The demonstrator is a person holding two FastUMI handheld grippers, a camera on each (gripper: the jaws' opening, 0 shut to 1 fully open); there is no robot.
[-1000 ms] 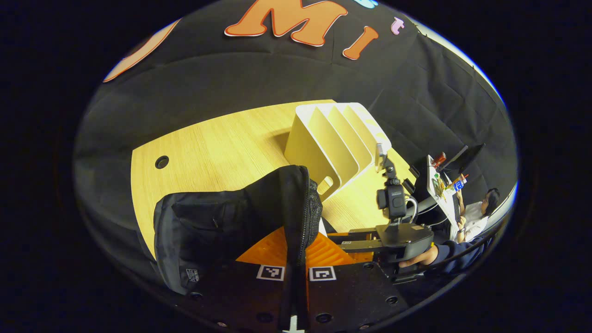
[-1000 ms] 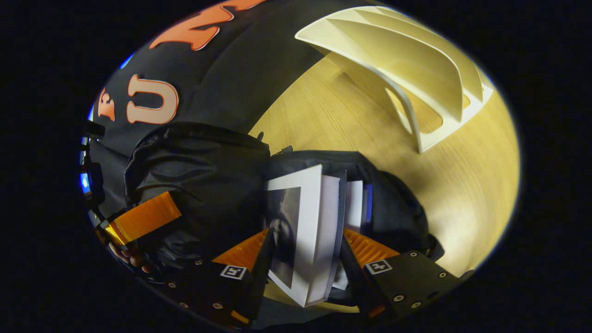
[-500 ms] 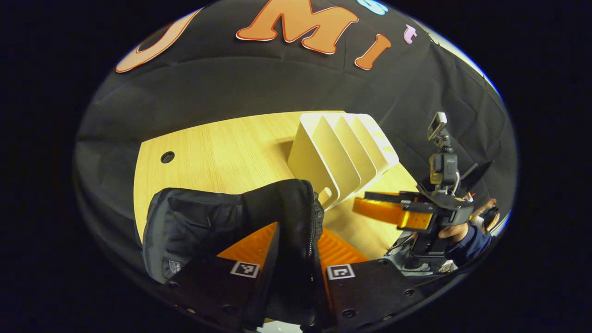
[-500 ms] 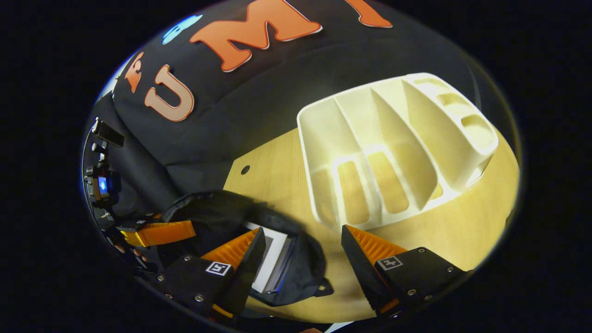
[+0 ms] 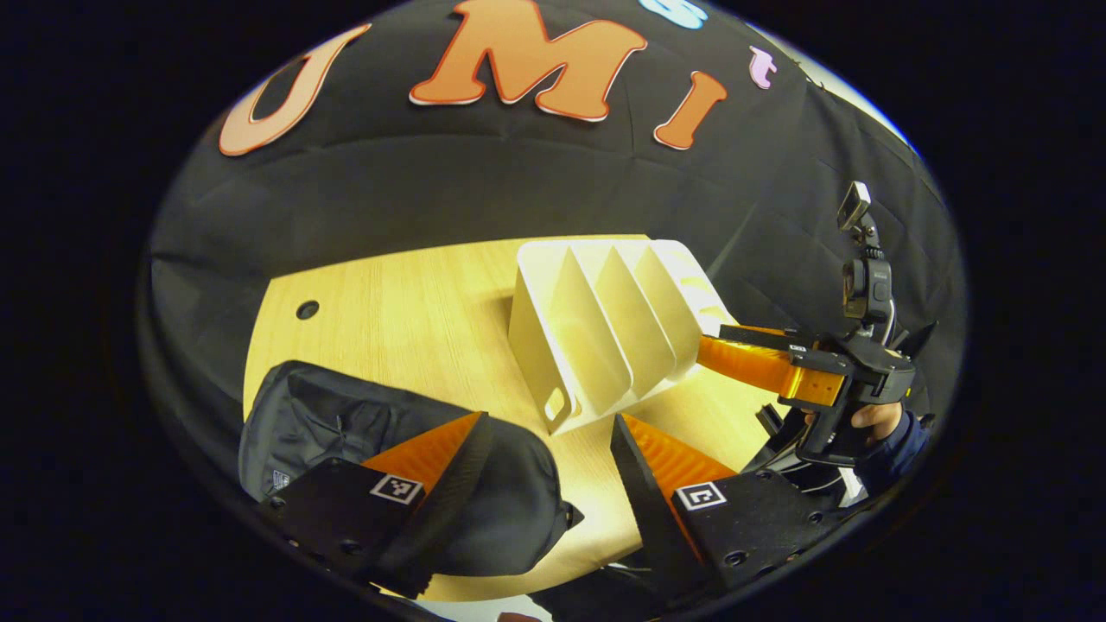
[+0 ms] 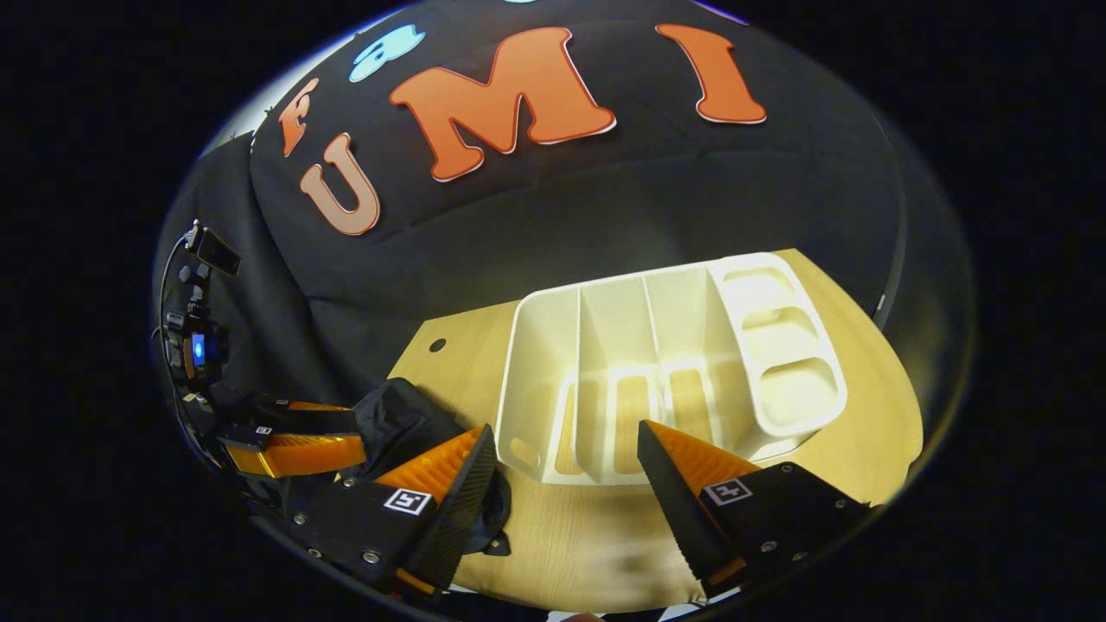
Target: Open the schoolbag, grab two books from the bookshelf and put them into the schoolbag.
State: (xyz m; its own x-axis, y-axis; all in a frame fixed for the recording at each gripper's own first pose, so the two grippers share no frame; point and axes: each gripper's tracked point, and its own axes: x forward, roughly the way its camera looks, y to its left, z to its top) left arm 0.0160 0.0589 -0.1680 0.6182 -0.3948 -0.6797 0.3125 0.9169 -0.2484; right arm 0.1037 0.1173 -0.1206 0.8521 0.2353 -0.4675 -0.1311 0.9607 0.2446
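A: Left gripper (image 5: 549,449) pose?

B: Raised above the near edge of the counter (image 5: 415,302), looking forward and down. Jaws spread wide, nothing between them. One finger (image 5: 432,445) overlaps the schoolbag (image 5: 346,423) in the picture; contact cannot be told. The other finger sits over bare wood.

A: Right gripper (image 6: 562,466)?

B: Also held above the counter's near side, jaws apart and empty. In the left gripper view it shows at the far right (image 5: 734,354), held roughly level, fingers pointing toward the bookshelf (image 5: 605,328), with a hand (image 5: 873,419) in a dark sleeve around its handle.

A: Schoolbag position?

B: Lying on the counter, left of the bookshelf and near the front edge; black, slumped. In the right gripper view it lies at lower left (image 6: 406,423), partly behind that gripper's finger. Whether the top is open cannot be told.

A: Bookshelf?

B: Cream, several upright dividers, standing mid-counter (image 6: 674,363). The slots facing the camera appear vacant. Books cannot be made out.

A: Left gripper seen from the right gripper view?

B: At far left (image 6: 294,445), beside the schoolbag.
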